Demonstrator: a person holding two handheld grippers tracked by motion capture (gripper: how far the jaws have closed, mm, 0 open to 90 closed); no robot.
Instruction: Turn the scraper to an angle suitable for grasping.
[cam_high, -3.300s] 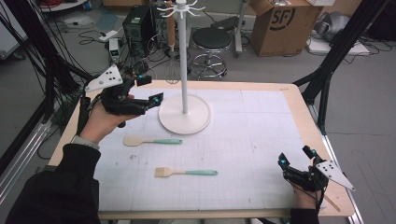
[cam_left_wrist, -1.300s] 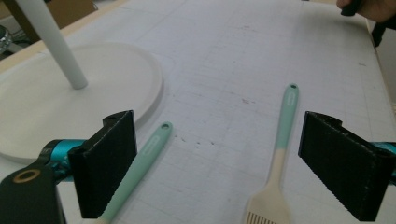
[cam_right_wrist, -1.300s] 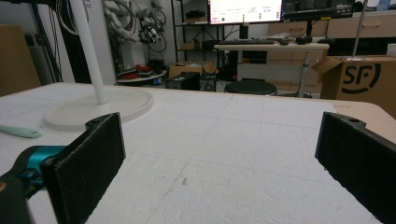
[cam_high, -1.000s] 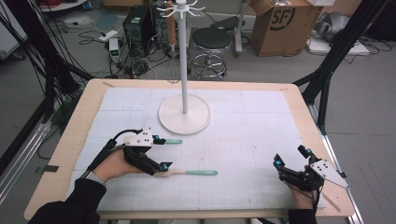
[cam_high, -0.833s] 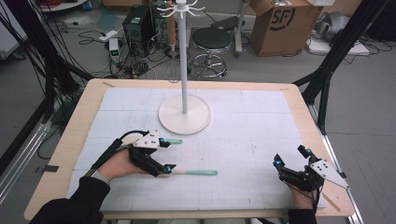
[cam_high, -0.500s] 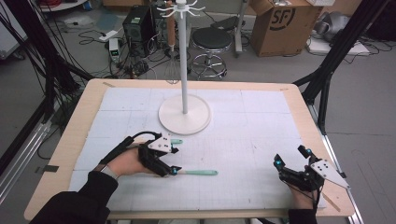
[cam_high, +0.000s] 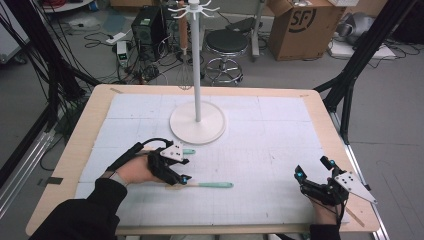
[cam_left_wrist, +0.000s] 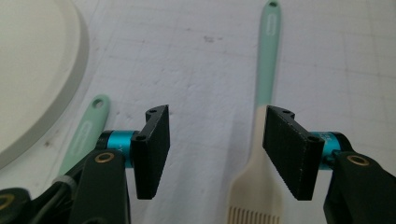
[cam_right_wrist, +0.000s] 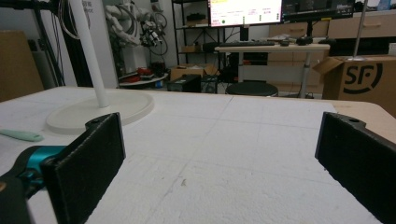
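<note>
Jaws of the left gripper (cam_left_wrist: 215, 154) stand partly apart and have just been closing; both ribbed black pads are clear of the brush. Between them, toward the right pad, lies the near brush (cam_left_wrist: 259, 154): flat pale wooden blade, comb-like slotted end, slim mint-green handle with a hanging hole at its tip. From above, this brush (cam_high: 210, 184) lies crosswise on the mat, handle pointing right, the left gripper (cam_high: 172, 172) low over its wooden end. A second brush (cam_left_wrist: 86, 133) of the same make lies just beyond, near the stand's base.

Left hand (cam_high: 137, 170) comes in from the lower left, dark sleeve, wrist low, gripper pointed right and down. Right gripper (cam_high: 315, 185) rests at the table's near right corner, jaws wide apart with nothing between them, grey three-cornered plate on top.

Stand (cam_high: 197, 122): smooth white round base, thin white pole, hooks on top. White gridded foam mat (cam_high: 270, 145), slightly pitted, covers a light wooden table (cam_high: 87, 125). Beyond: grey floor, cables, a black stool (cam_high: 227, 42), a cardboard box (cam_high: 300, 25).
</note>
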